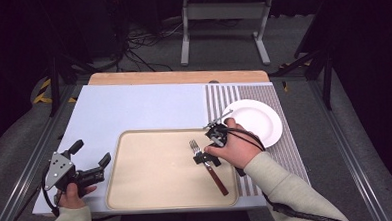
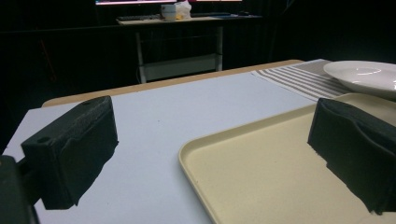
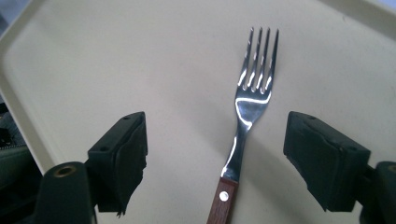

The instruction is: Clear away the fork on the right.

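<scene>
Jaws on the right gripper (image 3: 215,158) are spread wide with nothing clamped; the fork (image 3: 250,100) is seen lying flat between them, not pinched by either pad. No earlier picture is at hand, so this is read as either a release just finished or a pickup about to be made, and it can't be told which. The fork is resting on the cream tray (image 1: 152,192), toward the tray's right edge, tines pointed away from the person and wooden handle toward them. A white plate (image 1: 265,132) is sat just past the tray's right corner on the striped mat. Over on the tray's left, the left gripper (image 1: 90,152) is held low above the counter, jaws open and empty. If the fork is to be grabbed, the jaws need to be lowered and closed across the neck.
</scene>
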Demonstrator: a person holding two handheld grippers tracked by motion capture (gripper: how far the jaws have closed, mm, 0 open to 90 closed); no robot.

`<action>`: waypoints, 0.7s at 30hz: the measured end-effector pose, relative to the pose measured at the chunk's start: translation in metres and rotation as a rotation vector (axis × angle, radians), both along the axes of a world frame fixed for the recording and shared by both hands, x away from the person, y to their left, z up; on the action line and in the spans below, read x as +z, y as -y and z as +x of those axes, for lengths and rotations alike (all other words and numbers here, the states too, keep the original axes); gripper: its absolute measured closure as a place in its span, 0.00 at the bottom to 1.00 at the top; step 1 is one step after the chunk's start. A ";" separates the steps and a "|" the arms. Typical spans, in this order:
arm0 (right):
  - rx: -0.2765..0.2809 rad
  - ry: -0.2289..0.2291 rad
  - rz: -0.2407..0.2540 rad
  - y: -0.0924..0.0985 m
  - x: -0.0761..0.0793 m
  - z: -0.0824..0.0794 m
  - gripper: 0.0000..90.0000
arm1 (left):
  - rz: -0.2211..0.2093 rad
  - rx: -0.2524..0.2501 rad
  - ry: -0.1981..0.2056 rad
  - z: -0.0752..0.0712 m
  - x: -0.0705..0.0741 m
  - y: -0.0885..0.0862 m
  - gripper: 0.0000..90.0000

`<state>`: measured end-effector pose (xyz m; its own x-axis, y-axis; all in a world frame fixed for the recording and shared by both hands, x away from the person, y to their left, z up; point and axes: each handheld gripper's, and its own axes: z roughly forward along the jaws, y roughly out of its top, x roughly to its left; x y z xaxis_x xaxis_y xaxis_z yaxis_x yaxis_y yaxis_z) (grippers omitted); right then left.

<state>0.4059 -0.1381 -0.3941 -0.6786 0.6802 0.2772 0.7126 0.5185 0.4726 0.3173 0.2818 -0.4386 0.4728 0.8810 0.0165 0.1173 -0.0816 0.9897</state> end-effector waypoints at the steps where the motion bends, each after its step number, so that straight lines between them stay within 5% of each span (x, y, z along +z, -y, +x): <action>1: 0.015 0.014 0.014 0.000 0.001 0.000 0.22 | 0.001 -0.001 -0.002 0.000 0.000 0.000 0.02; 7: 0.089 0.117 0.100 -0.003 0.002 0.001 0.25 | -0.001 -0.002 0.000 0.000 0.000 0.000 0.02; 11: 0.158 0.173 0.117 -0.004 0.004 0.002 0.44 | 0.000 -0.001 0.000 0.000 0.000 0.000 0.02; 15: 0.260 0.297 0.143 -0.007 0.007 0.004 0.79 | -0.002 -0.001 0.000 0.000 0.000 -0.001 0.02; 18: 0.308 0.340 0.127 -0.010 0.009 0.005 0.99 | -0.001 -0.002 0.000 0.000 0.000 -0.001 0.02; 21: 0.333 0.341 0.102 -0.013 0.007 0.009 1.00 | -0.003 -0.002 0.001 0.000 0.000 -0.001 0.02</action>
